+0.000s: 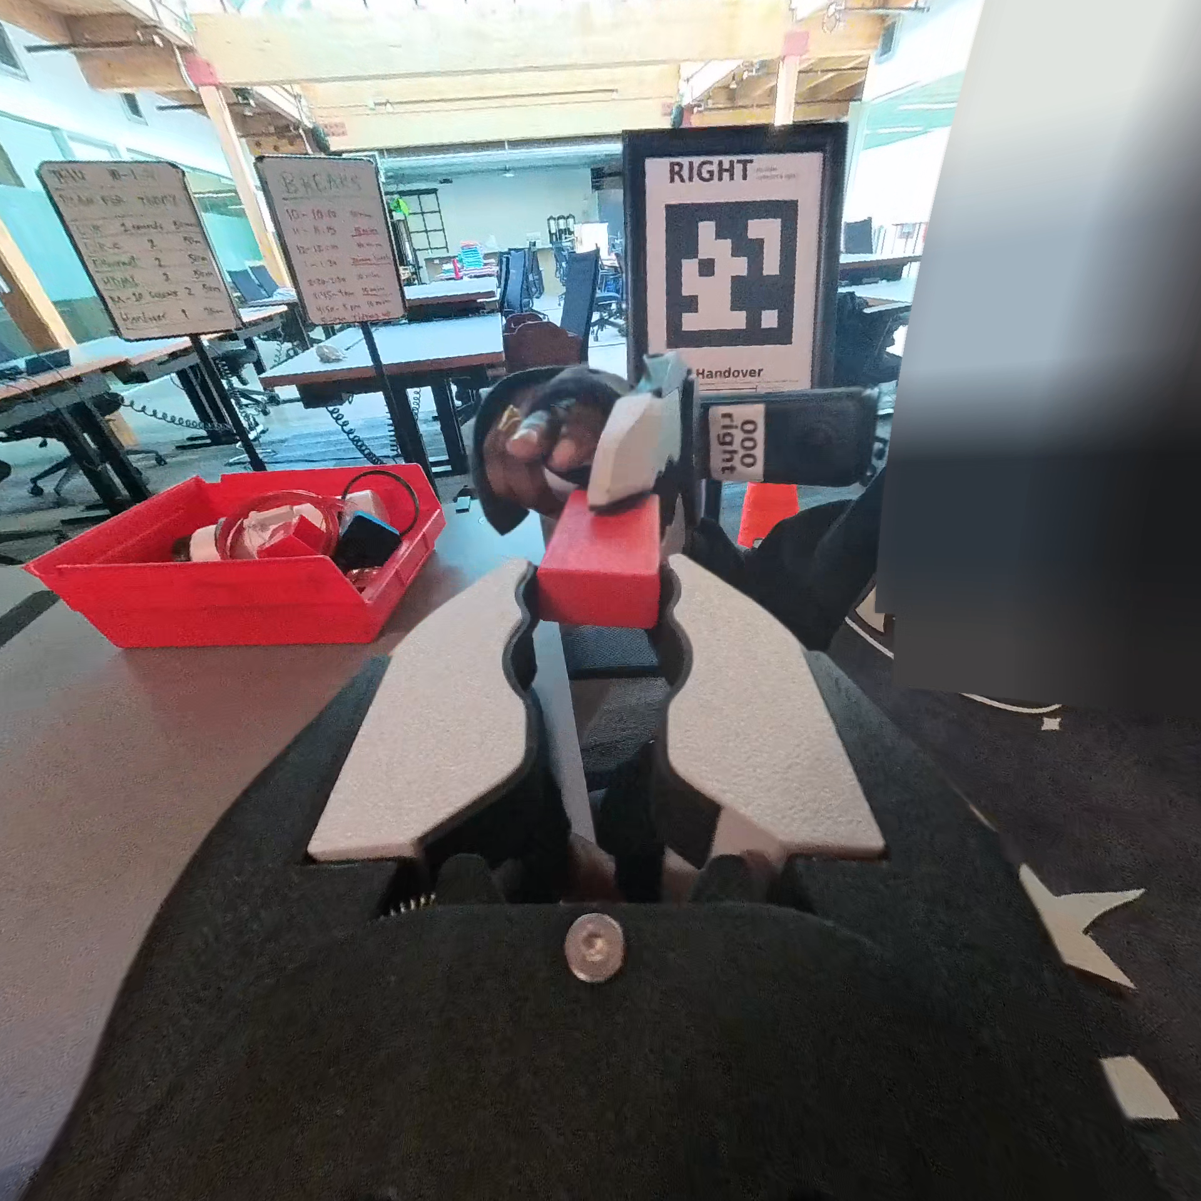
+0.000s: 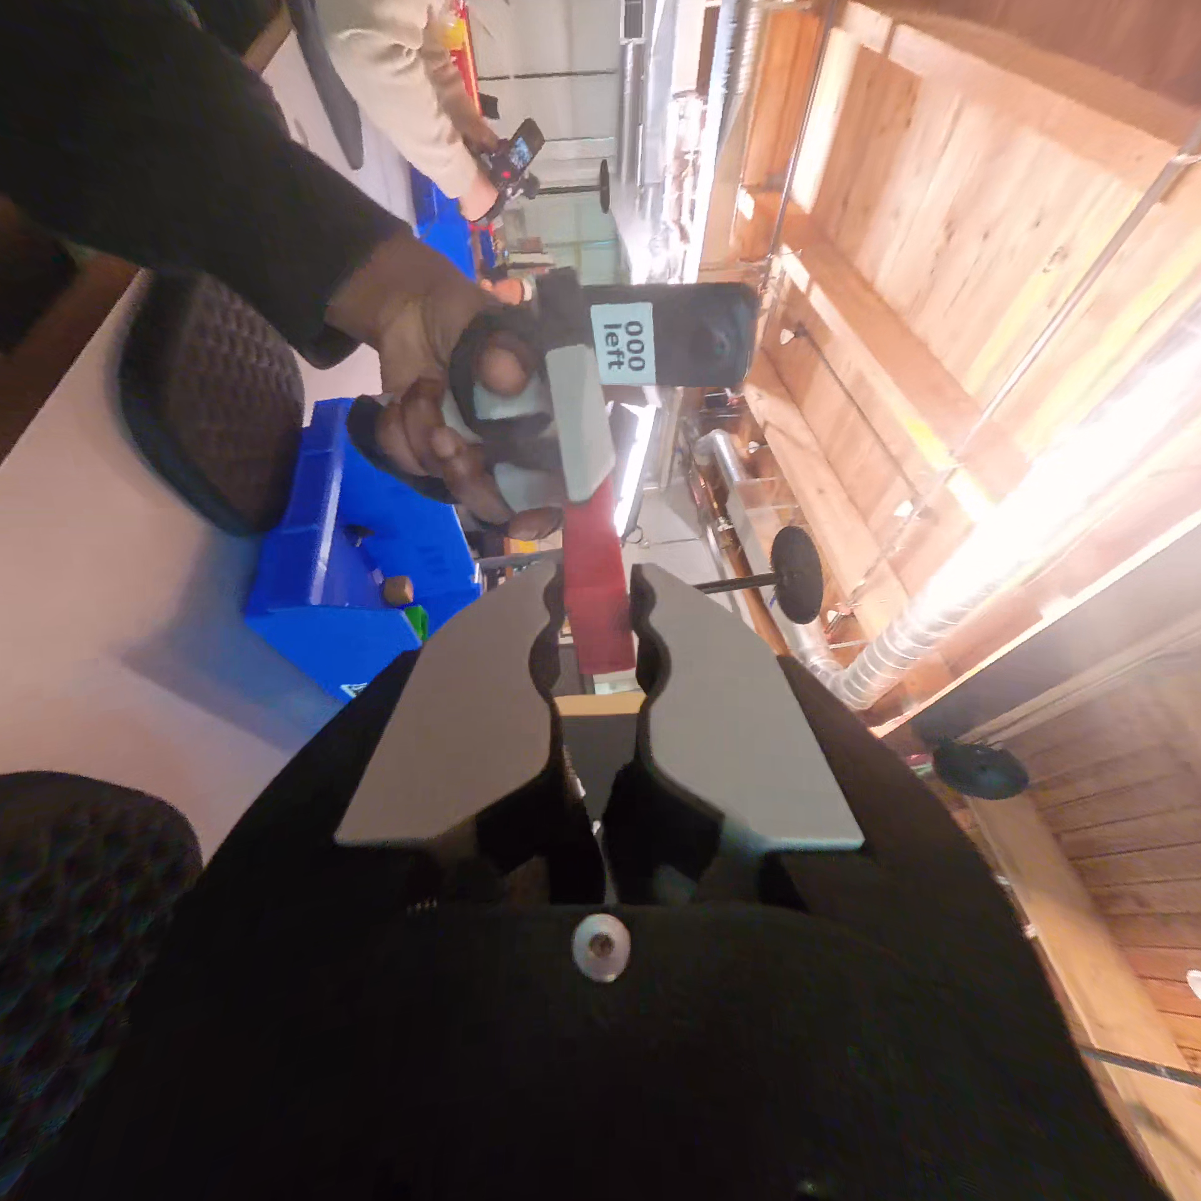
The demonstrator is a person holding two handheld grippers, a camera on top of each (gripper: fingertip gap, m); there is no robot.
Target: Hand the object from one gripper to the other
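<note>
A red rectangular block point(image 1: 598, 562) sits between the fingertips of my left gripper point(image 1: 598, 578), which is shut on its near end. My right gripper point(image 1: 627, 500) reaches in from the far side, tilted on its side, with one grey finger point(image 1: 633, 448) pressed on the block's top. In the right wrist view the block point(image 2: 594, 565) lies between the tips of my right gripper point(image 2: 596, 588), which is shut on it. My left gripper point(image 2: 565, 481) holds the block's far end there. The block hangs in the air above the table's edge.
A red bin point(image 1: 162, 604) with several small objects stands on the brown table point(image 1: 130, 747) to the left. A blue bin point(image 2: 338, 552) shows in the right wrist view. Two whiteboards point(image 1: 140, 247), a framed marker sign point(image 1: 731, 260) and an orange cone point(image 1: 767, 513) stand behind. The tips of both grippers are at nearly the same place.
</note>
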